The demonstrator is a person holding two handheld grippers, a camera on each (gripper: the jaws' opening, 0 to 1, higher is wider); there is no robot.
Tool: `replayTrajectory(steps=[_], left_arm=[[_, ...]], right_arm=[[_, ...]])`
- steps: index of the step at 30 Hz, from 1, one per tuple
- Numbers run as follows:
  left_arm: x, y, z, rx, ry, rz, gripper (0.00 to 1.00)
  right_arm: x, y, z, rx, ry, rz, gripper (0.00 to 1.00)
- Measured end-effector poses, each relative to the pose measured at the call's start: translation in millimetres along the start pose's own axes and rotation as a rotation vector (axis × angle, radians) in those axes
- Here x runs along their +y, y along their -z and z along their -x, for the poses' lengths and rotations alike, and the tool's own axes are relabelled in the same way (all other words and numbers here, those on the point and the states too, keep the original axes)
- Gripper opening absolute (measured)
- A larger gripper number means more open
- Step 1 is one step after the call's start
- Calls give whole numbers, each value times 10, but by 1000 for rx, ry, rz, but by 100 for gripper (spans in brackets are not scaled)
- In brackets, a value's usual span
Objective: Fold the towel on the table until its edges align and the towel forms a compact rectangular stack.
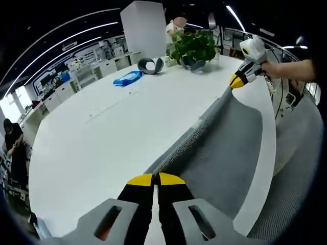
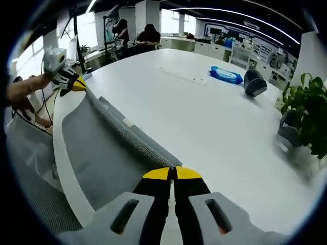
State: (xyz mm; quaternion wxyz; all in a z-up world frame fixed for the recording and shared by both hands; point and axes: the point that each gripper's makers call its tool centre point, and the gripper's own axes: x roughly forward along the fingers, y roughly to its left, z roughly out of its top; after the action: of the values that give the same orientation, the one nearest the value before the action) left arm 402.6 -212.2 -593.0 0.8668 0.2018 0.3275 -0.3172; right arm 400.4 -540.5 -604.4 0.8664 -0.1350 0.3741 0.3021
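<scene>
**Risk check: towel stretched between both grippers at counter edge**

Towel point(image 1: 225, 148) grey, held taut along one long edge, lifted off the white counter point(image 1: 102, 138); rest draped over the near counter edge toward the floor side. Left gripper point(image 1: 155, 179) clenched on one corner, yellow tips pressed together with cloth between. Right gripper point(image 2: 172, 173) likewise clamped on the opposite corner. Each gripper also seen from the other's view, at the far end of the raised edge.

Judged risks:
- Thin bite at both corners. Uneven pull or a jerk could strip a corner out of the fingers, dropping that end.
- Much of the cloth hanging past the counter edge. One corner lost, and the weight could drag the whole towel off the counter and out of the workspace.
- Unequal travel of the two hands during the fold would land the raised edge skewed, edges not aligned.
- Slack in the middle could bunch or crease under the fold.
- Blue pack point(image 1: 127, 77), dark grey object point(image 1: 149, 65) and plant point(image 1: 194, 47) well apart at the far side; a long carry-over could still reach them.
</scene>
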Motion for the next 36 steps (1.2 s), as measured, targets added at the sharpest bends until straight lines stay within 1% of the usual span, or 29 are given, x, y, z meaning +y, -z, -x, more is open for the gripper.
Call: replayTrajectory(steps=[6, 9, 12, 15, 18, 22, 23, 25, 27, 29, 30, 31, 32, 33, 34, 35, 36], left_arm=[[37, 71, -180, 22, 6, 20, 2], [26, 155, -308, 55, 9, 13, 2], [57, 206, -409, 74, 9, 8, 2], [89, 234, -479, 88, -2, -11, 2], [82, 258, -530, 106, -11, -58, 2], [99, 261, -544, 103, -14, -72, 2], [95, 268, -547, 104, -15, -85, 2], [95, 258, -550, 102, -21, -208, 3], [95, 250, -542, 107, -48, -291, 5], [104, 228, -527, 108, -84, -337, 7], [106, 225, -524, 109, -93, -339, 10], [108, 214, -513, 107, -101, -322, 12], [117, 181, -486, 93, -112, -285, 15], [115, 171, -477, 86, -113, -269, 18], [101, 139, -445, 64, -107, -217, 20], [91, 117, -421, 50, -104, -193, 22], [95, 87, -370, 32, -116, -152, 23]], right_arm=[[-59, 76, -195, 38, 3, -3, 0], [-75, 116, -304, 50, 8, 3, 0], [-87, 147, -364, 61, 20, 9, 0], [-93, 172, -398, 66, 24, 9, 0], [-108, 191, -416, 69, 26, 8, 0], [-101, 217, -441, 76, 19, 38, 0], [-89, 210, -448, 74, 10, 75, 0], [-70, 211, -458, 74, -10, 160, 1], [-73, 218, -450, 75, -8, 167, 2], [-87, 218, -447, 76, -5, 158, 4], [-96, 219, -441, 77, -2, 149, 5], [-107, 214, -430, 76, 3, 145, 7], [-141, 199, -402, 67, 24, 143, 10], [-168, 183, -380, 57, 41, 148, 14], [-191, 138, -337, 30, 63, 155, 16], [-181, 79, -300, -6, 67, 169, 16], [-177, 31, -239, -37, 79, 180, 15]])
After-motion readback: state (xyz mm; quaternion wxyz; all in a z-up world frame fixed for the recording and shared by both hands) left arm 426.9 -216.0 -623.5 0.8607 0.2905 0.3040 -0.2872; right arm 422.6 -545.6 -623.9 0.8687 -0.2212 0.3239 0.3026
